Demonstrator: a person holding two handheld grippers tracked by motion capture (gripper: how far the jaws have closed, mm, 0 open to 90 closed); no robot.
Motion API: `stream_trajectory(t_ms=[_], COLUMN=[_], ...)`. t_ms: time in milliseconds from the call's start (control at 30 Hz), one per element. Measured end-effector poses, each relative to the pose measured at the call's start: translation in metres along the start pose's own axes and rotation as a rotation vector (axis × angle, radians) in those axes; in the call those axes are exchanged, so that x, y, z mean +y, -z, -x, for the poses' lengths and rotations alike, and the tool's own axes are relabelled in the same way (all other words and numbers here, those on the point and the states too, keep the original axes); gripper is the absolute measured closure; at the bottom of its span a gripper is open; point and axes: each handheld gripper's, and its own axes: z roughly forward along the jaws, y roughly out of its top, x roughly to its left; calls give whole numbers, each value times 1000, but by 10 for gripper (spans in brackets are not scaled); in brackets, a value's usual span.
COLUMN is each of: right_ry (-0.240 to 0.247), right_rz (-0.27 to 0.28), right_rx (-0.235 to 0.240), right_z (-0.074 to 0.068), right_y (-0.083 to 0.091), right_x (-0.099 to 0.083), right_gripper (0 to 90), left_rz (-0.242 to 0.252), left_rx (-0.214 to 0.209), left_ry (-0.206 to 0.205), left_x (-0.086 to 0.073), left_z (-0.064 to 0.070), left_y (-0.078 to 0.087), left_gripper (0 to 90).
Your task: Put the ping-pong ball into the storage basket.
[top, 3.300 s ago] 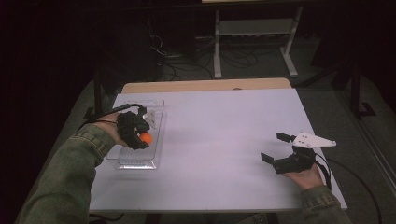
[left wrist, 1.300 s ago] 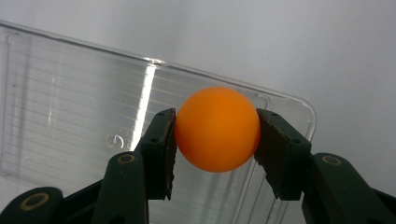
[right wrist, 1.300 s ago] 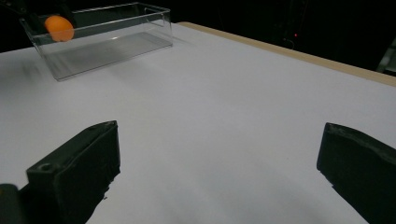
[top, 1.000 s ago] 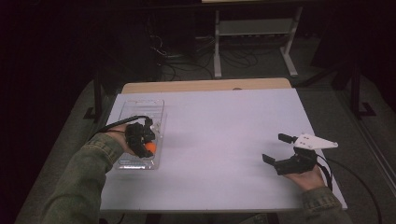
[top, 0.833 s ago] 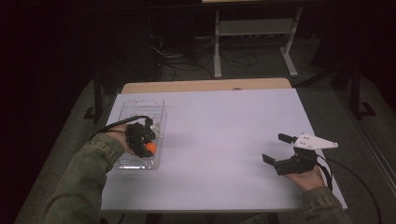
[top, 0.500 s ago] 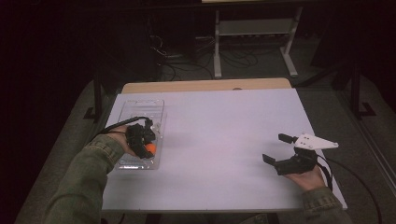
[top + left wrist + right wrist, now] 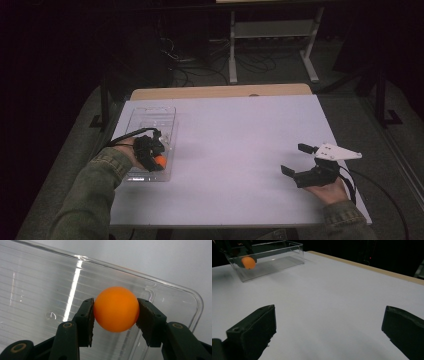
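White table (image 7: 240, 150), left tongs (image 7: 115, 315) gripping orange ball (image 7: 116, 308) over clear tray (image 7: 37, 290), right tongs (image 7: 329, 332) released

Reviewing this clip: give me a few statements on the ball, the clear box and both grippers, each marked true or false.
1. The left gripper clamps an orange ball. True.
2. The ball is over the clear plastic box. True.
3. The right gripper holds a second ball. False: its jaws stand wide open and hold nothing.
4. The box sits at the table's right edge. False: it sits near the left edge.
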Motion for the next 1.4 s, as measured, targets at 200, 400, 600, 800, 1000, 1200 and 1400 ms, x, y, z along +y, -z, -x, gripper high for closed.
stream_trajectory(t_ms=[200,400,600,800,1000,1200,1400], right_ry=[-1,-1,-1,-1,-1,-1,-1], right_rz=[1,2,-1,-3,-4,-5,-6], right_rx=[0,1,1,2,3,4,5], right_z=[0,0,0,0,0,-1,-1], right_y=[0,0,0,0,0,0,0], right_x=[0,0,0,0,0,0,0], right_gripper=[0,0,0,0,0,0,0], left_rz=[7,-2,-6,13,34,52,85], left_rx=[-3,-3,4,35,68,77,97], left_ry=[-2,-3,13,30,49,83,122], left_x=[2,3,2,1,-1,-4,-6], left_z=[0,0,-1,-2,-2,-2,-4], left_y=[-2,-4,-3,2,8,14,20], left_gripper=[499,495,486,427,343,293,221])
